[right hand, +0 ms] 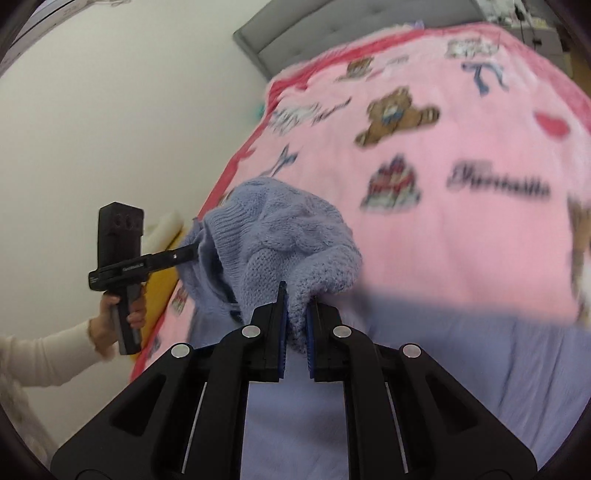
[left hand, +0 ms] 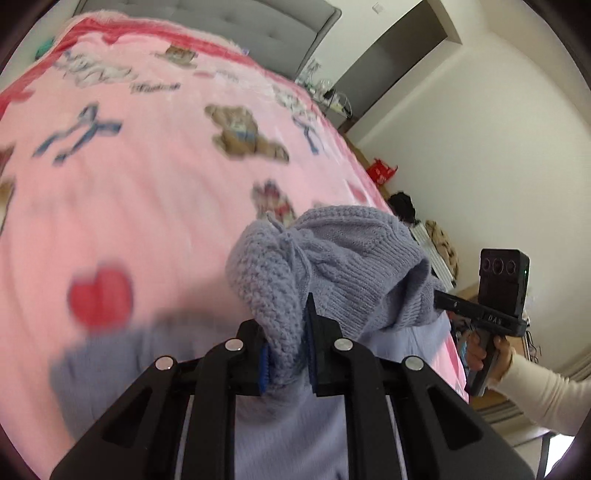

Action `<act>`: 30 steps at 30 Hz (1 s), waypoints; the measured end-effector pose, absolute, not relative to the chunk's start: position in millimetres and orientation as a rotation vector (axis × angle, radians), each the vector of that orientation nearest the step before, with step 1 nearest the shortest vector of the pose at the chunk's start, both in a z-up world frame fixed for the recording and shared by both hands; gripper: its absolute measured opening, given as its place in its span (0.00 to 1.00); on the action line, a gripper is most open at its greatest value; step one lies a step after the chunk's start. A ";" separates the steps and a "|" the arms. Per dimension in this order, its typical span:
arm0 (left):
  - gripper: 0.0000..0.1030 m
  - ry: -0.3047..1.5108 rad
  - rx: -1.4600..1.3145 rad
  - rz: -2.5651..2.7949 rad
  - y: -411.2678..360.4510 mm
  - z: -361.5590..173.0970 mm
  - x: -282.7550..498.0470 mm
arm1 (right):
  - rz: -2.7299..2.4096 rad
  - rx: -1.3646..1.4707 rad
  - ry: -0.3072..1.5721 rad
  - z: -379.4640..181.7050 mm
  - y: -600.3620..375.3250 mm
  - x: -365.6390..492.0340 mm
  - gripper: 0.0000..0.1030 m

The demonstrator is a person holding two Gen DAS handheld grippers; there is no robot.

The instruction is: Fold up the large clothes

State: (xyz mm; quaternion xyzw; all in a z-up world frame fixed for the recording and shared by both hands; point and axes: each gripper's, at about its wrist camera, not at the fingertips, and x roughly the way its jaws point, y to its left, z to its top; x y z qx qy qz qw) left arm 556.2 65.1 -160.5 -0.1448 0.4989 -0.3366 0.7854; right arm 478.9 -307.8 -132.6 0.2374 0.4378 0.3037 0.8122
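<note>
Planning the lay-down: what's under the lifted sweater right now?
Under the sweater, held by both grippers, lies the pink blanket; its hanging body hides the blanket's near part.

Black gripper frames [left hand: 288, 354], silver screws, blue-padded fingers [right hand: 282, 325], cream sleeves [left hand: 546, 391]

- Left gripper [left hand: 287, 345] has its blue pads pinched on a bunched lavender sweater [left hand: 332, 266].
- Right gripper [left hand: 441, 300], to its right, bites the same sweater.
- Pink blanket [left hand: 147, 177] spreads beyond the fingers.
- Grey headboard [left hand: 240, 26] sits farthest ahead.
</note>
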 end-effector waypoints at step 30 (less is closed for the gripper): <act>0.95 1.123 0.102 -0.865 47.8 -183.6 497.9 | 0.569 0.317 1.017 -146.1 -270.8 419.8 0.69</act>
